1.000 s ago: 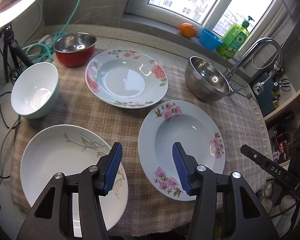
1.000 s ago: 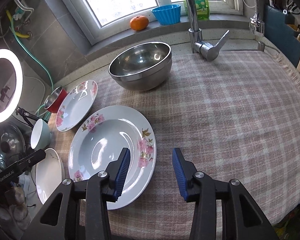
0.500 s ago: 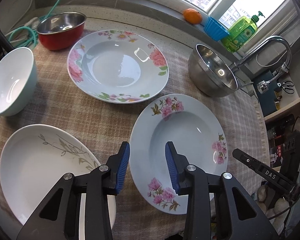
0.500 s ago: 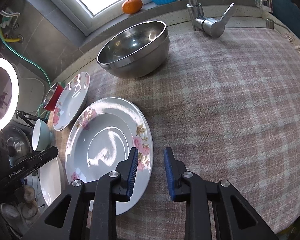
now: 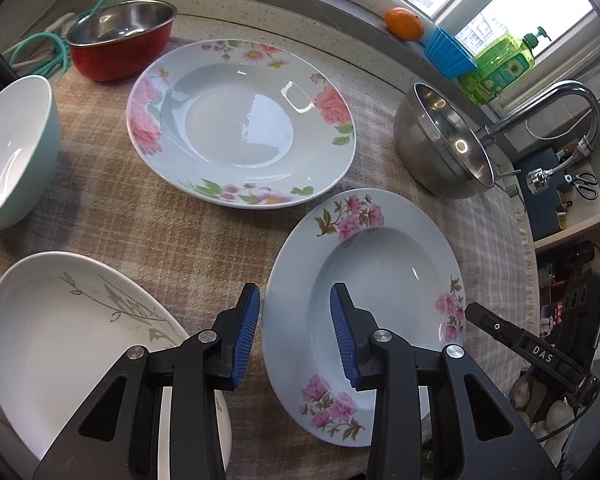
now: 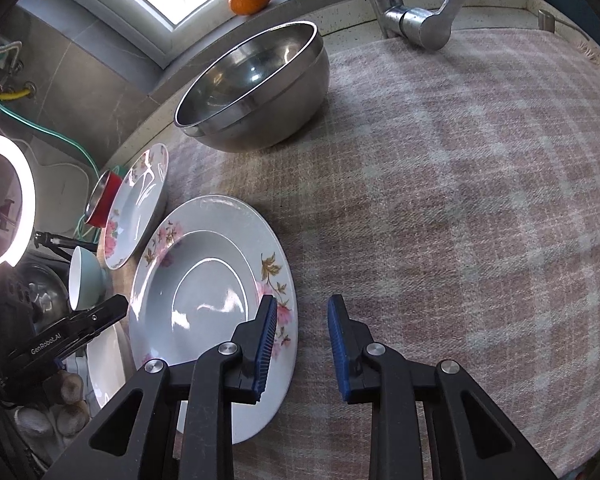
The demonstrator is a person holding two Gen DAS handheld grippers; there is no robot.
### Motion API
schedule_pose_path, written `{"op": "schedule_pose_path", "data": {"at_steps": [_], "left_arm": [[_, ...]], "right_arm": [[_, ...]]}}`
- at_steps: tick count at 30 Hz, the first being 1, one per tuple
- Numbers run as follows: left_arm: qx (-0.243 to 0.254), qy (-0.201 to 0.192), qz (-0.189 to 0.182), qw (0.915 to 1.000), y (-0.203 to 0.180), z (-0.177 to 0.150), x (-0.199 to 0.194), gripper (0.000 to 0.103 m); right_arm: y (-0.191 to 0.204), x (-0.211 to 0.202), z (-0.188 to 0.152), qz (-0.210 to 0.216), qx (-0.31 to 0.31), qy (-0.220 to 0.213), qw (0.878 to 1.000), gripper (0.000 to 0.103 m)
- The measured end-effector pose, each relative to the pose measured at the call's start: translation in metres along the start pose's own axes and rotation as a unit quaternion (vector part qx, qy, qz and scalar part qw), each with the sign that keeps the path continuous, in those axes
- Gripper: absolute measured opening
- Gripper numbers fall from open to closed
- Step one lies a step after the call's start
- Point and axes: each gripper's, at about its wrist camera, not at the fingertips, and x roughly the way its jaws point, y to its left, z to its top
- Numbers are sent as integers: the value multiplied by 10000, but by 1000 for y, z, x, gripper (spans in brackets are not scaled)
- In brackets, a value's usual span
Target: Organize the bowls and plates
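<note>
Left wrist view: my left gripper hangs over the checked cloth, its blue pads parted by a moderate gap with nothing between them. The left rim of the near plate lies in that gap below the pads; I cannot tell whether either pad touches it. This plate is a deep, pale blue-white dish with a wide rim, carrying pink flower sprays with olive leaves at the top, the right and the bottom of the rim. Behind it, just apart, sits the rose plate, same shape but with larger pink and coral roses and green leaves. To my lower left is a white plate with a thin grey-gold sprig, partly hidden by my gripper arm. A teal bowl with a white inside stands at the left edge, a red bowl with a steel inside at the back, and a steel bowl to the right beside the tap. An orange, a blue cup and a green soap bottle line the sill.

From the right wrist, my right gripper is likewise part open and holds nothing. Its left pad sits over the right rim of the near plate; the right pad is over bare cloth. The steel bowl stands farther back.
</note>
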Motion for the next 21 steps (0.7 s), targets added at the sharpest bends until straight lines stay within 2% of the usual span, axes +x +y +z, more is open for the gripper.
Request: {"op": "schedule_pose_path", "data": {"at_steps": [11,15,21], "left_arm": [[-41,149,-11,9999,2,2,8,34],[-52,168,-11,9998,3,1,9,29],[-43,182,4,9998,4,2,10,28]], "right_arm": [[-5,9,1,184,127,189,9996,22],[-4,11,2,235,132,212,9994,21],[-3,15,2,354,139,285,9989,20]]}}
